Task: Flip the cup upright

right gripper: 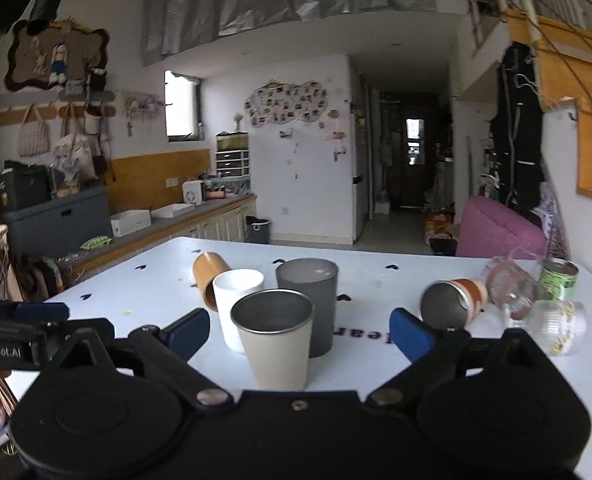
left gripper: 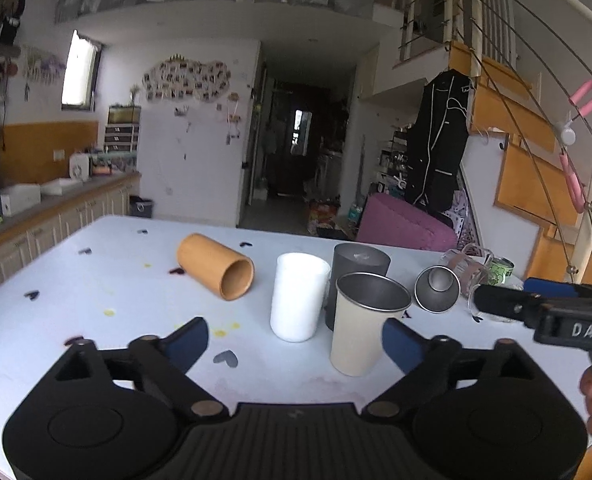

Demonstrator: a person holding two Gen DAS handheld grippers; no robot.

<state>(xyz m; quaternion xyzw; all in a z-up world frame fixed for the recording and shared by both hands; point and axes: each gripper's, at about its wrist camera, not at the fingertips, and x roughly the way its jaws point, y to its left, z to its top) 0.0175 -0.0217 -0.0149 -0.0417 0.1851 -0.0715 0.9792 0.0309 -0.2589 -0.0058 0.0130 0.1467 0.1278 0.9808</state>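
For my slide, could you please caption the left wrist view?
Open left hand-held gripper faces upright cups and a toppled bamboo cup.

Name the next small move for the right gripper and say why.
Probably ease the right gripper right and forward toward the steel cup with the orange band. That cup lies on its side, mouth toward the camera, and the gripper is open and empty.

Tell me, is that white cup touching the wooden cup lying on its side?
Apart. The left wrist view shows a strip of bare table between the white cup and the wooden cup; in the right wrist view they merely overlap.
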